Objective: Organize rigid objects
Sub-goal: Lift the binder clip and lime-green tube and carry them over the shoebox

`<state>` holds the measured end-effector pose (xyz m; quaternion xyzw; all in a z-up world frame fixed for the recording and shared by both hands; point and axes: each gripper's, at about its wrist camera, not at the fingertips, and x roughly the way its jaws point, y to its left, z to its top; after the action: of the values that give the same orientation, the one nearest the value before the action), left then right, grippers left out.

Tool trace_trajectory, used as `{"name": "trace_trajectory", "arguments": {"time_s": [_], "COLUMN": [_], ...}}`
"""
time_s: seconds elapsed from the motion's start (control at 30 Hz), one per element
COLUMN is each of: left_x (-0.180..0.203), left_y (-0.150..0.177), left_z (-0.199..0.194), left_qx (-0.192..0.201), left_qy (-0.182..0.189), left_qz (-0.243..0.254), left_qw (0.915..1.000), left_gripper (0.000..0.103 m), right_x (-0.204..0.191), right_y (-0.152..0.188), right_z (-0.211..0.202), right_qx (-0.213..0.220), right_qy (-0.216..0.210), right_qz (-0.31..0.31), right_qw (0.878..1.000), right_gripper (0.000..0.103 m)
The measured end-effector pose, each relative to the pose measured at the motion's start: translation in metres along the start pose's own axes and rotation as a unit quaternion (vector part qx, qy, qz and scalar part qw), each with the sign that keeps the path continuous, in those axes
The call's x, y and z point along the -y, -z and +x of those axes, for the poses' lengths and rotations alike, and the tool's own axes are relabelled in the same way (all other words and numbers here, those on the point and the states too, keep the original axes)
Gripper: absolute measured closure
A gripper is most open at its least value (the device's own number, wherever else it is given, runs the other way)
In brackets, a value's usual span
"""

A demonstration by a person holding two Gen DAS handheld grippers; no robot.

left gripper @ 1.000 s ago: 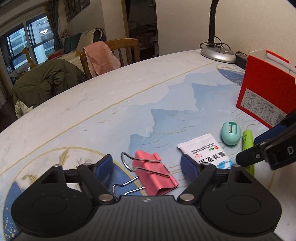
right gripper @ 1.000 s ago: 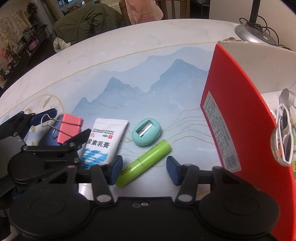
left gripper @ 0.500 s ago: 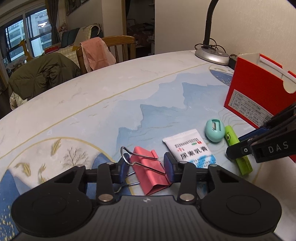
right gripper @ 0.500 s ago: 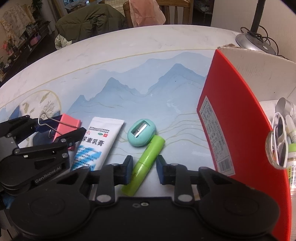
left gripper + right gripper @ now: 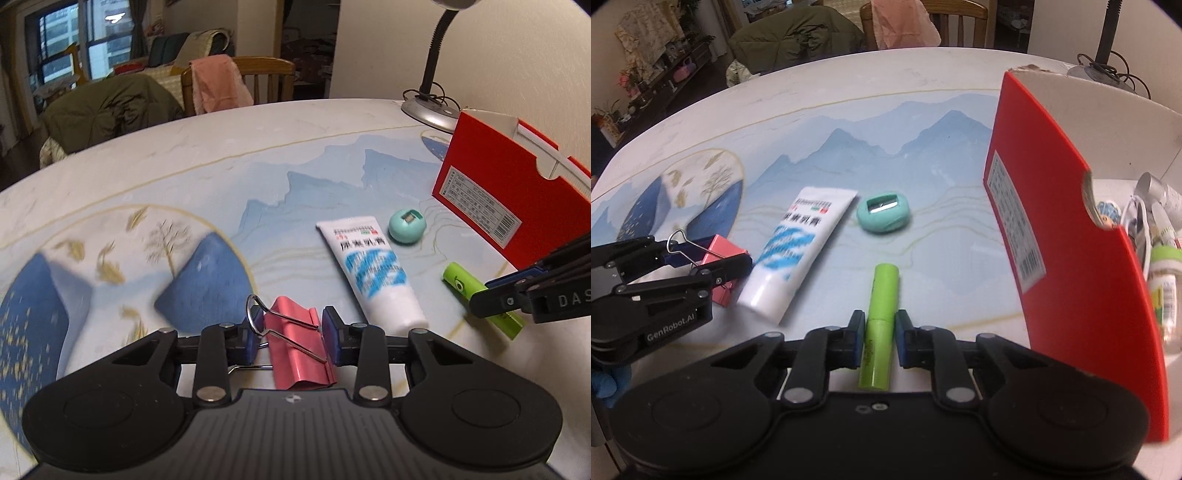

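Note:
My left gripper (image 5: 291, 338) is shut on a pink binder clip (image 5: 295, 343) with wire handles, held above the table; it also shows in the right wrist view (image 5: 720, 269). My right gripper (image 5: 879, 334) is shut on a green tube (image 5: 881, 325), lifted off the table; the tube shows in the left wrist view (image 5: 480, 299). A white cream tube (image 5: 798, 251) and a teal pencil sharpener (image 5: 884, 216) lie on the table between them. A red box (image 5: 1071, 258) stands to the right and holds several small items (image 5: 1156, 240).
The round table (image 5: 184, 177) has a blue mountain print. A desk lamp (image 5: 430, 92) stands at the far right behind the red box. A wooden chair (image 5: 258, 81) with a pink cloth and a green jacket (image 5: 110, 107) sit beyond the far edge.
Both grippers closed on their objects, the left on the binder clip and the right on the green tube. Both then lifted up and pulled back from the table.

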<state>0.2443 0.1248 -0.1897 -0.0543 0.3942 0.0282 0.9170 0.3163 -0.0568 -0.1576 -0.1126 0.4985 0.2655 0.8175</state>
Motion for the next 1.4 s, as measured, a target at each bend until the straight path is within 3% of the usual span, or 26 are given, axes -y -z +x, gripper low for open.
{"name": "trace_trajectory", "arguments": {"time_s": [0.37, 0.63, 1.03, 1.4], "left_x": [0.009, 0.025, 0.073, 0.126], "left_y": [0.022, 0.02, -0.017, -0.052], "left_z": [-0.041, -0.073, -0.114, -0.115], "left_qx": [0.0, 0.014, 0.05, 0.071], "left_qy": [0.006, 0.021, 0.041, 0.056], "left_qz": [-0.039, -0.059, -0.041, -0.013], "left_qw": [0.9992, 0.9979, 0.9971, 0.9959], "left_gripper": [0.071, 0.071, 0.071, 0.071], "right_x": [0.0, 0.007, 0.035, 0.084], "right_y": [0.029, 0.038, 0.037, 0.029], "right_z": [-0.042, -0.076, -0.121, -0.145], "right_qx": [0.018, 0.037, 0.08, 0.112], "right_qy": [-0.035, -0.052, -0.066, -0.061], "right_qz": [-0.007, -0.013, -0.011, 0.007], "right_qw": [0.999, 0.998, 0.995, 0.992], "right_gripper": [0.087, 0.087, 0.087, 0.087]}}
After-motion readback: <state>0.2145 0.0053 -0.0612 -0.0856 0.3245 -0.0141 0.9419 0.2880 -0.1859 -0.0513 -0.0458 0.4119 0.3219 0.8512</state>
